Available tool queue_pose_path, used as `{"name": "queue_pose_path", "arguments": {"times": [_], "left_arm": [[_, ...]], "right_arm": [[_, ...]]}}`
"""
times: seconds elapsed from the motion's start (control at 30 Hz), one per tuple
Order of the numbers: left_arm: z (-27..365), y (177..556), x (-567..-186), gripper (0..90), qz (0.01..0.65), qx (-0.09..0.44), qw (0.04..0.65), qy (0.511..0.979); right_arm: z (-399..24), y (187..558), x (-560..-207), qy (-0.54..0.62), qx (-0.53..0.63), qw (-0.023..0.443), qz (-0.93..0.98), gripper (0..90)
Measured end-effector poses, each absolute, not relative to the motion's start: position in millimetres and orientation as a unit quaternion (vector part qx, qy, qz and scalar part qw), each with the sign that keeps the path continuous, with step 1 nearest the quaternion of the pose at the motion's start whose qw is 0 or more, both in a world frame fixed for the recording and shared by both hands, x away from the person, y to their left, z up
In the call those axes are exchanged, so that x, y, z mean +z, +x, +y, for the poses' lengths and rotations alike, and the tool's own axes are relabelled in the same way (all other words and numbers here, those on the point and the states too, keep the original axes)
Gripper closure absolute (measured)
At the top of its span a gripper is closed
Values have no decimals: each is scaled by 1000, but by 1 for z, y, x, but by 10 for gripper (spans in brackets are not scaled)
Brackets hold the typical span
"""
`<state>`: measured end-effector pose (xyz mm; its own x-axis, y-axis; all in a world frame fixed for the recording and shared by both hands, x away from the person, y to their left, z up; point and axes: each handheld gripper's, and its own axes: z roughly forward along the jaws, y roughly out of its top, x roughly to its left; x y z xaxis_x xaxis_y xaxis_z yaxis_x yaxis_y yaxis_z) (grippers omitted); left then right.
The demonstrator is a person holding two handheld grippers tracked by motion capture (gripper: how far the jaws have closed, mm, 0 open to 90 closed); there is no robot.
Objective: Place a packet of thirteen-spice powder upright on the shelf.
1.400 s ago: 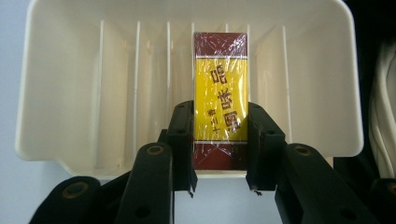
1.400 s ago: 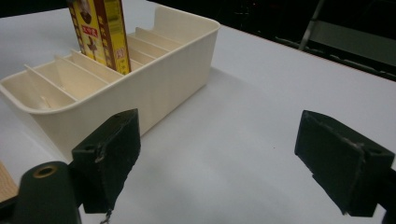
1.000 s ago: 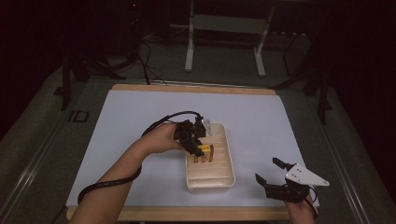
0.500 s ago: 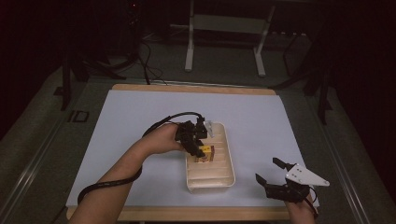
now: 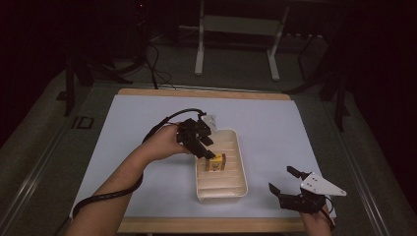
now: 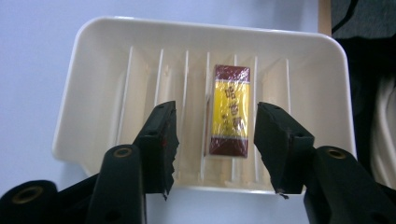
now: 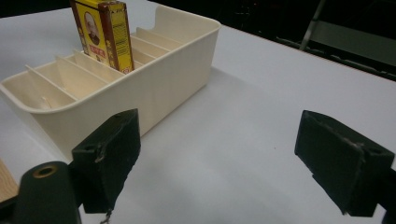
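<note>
High view puts the small yellow and dark red box (image 5: 217, 162) at the middle of the frame, standing in one slot of the cream divided tray (image 5: 239, 189). A second ago the left gripper (image 5: 206, 147) sat low over that box; its jaws have just been opening, and now they stand apart with nothing between the pads, a little up from where they were. I judge the box has been let go in its slot, so the placing step looks finished and the hand only has to clear away.

Left gripper view looks straight down on the box (image 6: 229, 110): it lies between two ribs right of the tray's middle, the jaws parted to either side and touching nothing. That gap is too small to read from above.

Right gripper view gives the side: the box (image 7: 103, 32) stands upright, tall above the tray wall (image 7: 154, 93), at upper left. The right gripper (image 5: 294, 189), lower right in the high view, rests over the bare tabletop (image 5: 275, 128), jaws wide and empty.
</note>
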<state>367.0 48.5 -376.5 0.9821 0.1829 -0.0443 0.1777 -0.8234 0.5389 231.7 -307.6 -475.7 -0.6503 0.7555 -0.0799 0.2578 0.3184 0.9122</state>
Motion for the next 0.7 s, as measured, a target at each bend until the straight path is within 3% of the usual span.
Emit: {"name": "queue_pose_path", "arguments": {"times": [0.07, 0.27, 0.37, 0.43, 0.57, 0.7], "left_arm": [[54, 369, -376, 408, 115, -8, 287, 951], [71, 367, -376, 360, 133, -7, 301, 944], [81, 363, -377, 276, 140, 17, 316, 938], [88, 361, -377, 140, 150, 31, 324, 934], [100, 359, -380, 18, 171, 39, 336, 925], [113, 355, -385, 17, 194, 60, 348, 915]], "right_arm": [[-308, 232, -476, 330, 482, 258, 770, 144], [-307, 232, -476, 330, 482, 258, 770, 144], [-307, 232, -476, 331, 482, 258, 770, 144], [-307, 232, -476, 330, 481, 258, 770, 144], [-307, 232, -476, 331, 481, 258, 770, 144], [-307, 232, -476, 332, 481, 259, 769, 144]]}}
